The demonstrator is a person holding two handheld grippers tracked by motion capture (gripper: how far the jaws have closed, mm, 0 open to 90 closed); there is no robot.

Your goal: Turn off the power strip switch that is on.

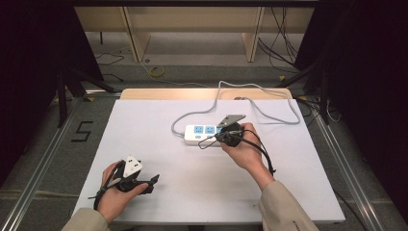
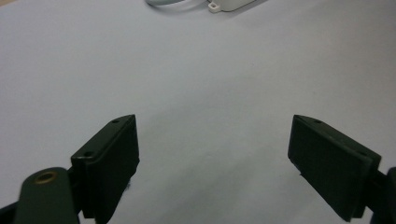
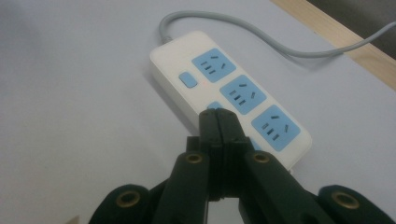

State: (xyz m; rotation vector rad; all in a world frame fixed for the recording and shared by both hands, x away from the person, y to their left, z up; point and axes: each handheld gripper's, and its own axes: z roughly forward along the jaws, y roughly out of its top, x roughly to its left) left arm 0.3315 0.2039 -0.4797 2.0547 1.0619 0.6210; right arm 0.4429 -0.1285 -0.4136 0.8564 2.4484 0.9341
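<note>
A white power strip [image 1: 203, 134] with blue sockets lies near the middle of the white table, its grey cord [image 1: 250, 101] looping off toward the back. In the right gripper view the power strip [image 3: 187, 63] shows three blue sockets and two blue buttons. My right gripper [image 3: 218, 113] is shut with nothing between its jaws, and its tips sit right over the second blue button [image 3: 213, 106]. From above, the right gripper [image 1: 222, 136] sits at the strip's right end. My left gripper [image 1: 153, 182] rests near the table's front left, open with nothing between its jaws [image 2: 215, 154].
The white table top [image 1: 159, 120] sits on a wooden board [image 1: 202, 93] that shows at the back edge. Cables [image 1: 284, 38] lie on the floor behind, and dark frames stand at both sides. A corner of the power strip [image 2: 229, 4] peeks in at the top of the left gripper view.
</note>
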